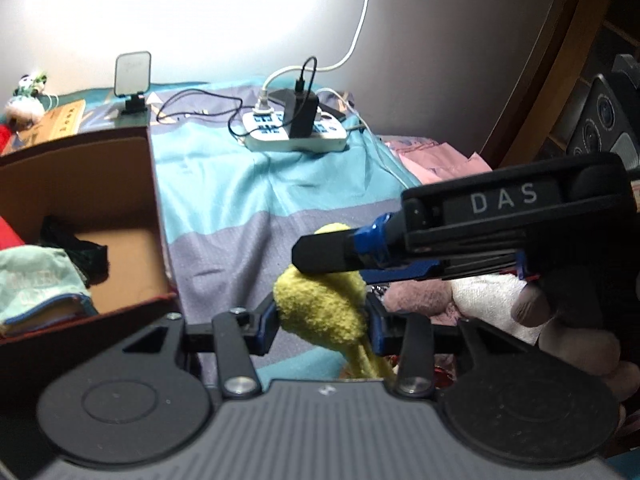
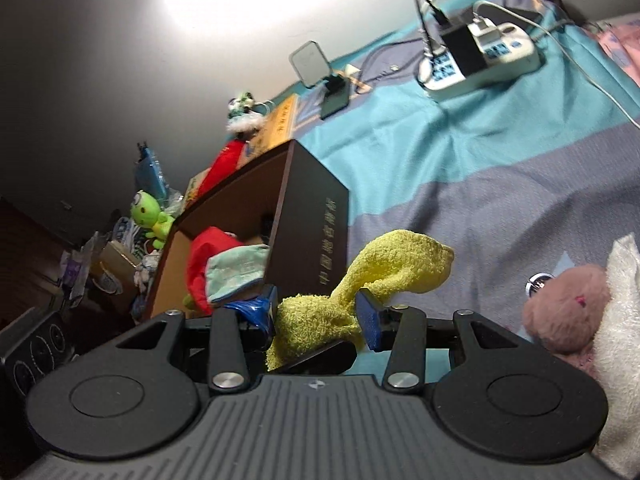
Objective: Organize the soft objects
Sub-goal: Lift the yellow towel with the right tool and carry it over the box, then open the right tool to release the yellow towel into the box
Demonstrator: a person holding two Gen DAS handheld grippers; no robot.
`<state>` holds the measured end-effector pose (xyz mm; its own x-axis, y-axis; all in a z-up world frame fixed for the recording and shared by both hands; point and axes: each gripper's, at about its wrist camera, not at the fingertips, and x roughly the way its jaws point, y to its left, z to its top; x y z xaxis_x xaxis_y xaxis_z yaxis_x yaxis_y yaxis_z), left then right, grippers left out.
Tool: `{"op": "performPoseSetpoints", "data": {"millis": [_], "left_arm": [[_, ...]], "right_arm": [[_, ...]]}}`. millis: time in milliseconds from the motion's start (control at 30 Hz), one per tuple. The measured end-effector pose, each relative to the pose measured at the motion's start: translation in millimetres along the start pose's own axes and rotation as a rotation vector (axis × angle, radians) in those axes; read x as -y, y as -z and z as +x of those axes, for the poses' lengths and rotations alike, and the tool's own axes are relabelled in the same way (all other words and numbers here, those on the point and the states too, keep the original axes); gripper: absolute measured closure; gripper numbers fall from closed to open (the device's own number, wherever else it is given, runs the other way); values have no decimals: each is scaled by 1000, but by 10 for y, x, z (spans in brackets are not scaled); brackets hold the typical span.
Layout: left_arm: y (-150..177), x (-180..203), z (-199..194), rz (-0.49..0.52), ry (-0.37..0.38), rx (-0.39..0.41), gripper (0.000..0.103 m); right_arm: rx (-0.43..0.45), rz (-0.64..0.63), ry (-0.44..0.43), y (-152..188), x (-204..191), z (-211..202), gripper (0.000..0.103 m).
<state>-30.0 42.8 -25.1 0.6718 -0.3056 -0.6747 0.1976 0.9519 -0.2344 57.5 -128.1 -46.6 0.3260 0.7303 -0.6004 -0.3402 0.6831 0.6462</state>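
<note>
The fuzzy yellow terry sock (image 2: 384,276) hangs above the striped bedspread (image 2: 500,184), beside the brown cardboard box (image 2: 312,216); we clench it in both our left tongs (image 1: 322,320) and right tongs (image 2: 316,312)

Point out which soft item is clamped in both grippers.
The yellow fuzzy sock: both grippers pinch it, whereas the pink plush lies untouched on the bed.
</note>
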Motion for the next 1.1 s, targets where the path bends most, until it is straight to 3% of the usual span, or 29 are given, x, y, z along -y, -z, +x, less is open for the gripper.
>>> {"op": "performPoseSetpoints", "data": {"millis": [267, 567, 800, 1100], "left_arm": [[-213, -386, -833, 16, -78, 186, 63], [-338, -1291, -1283, -20, -202, 262, 63], [-260, -2038, -1151, -70, -288, 201, 62], [-66, -2658, -796, -140, -336, 38, 59]], "right_arm": [[103, -154, -135, -134, -802, 164, 75], [111, -282, -195, -239, -1596, 998, 75], [36, -338, -164, -193, -1869, 1756, 77], [-88, -341, -87, -25, -1917, 2388, 77]]}}
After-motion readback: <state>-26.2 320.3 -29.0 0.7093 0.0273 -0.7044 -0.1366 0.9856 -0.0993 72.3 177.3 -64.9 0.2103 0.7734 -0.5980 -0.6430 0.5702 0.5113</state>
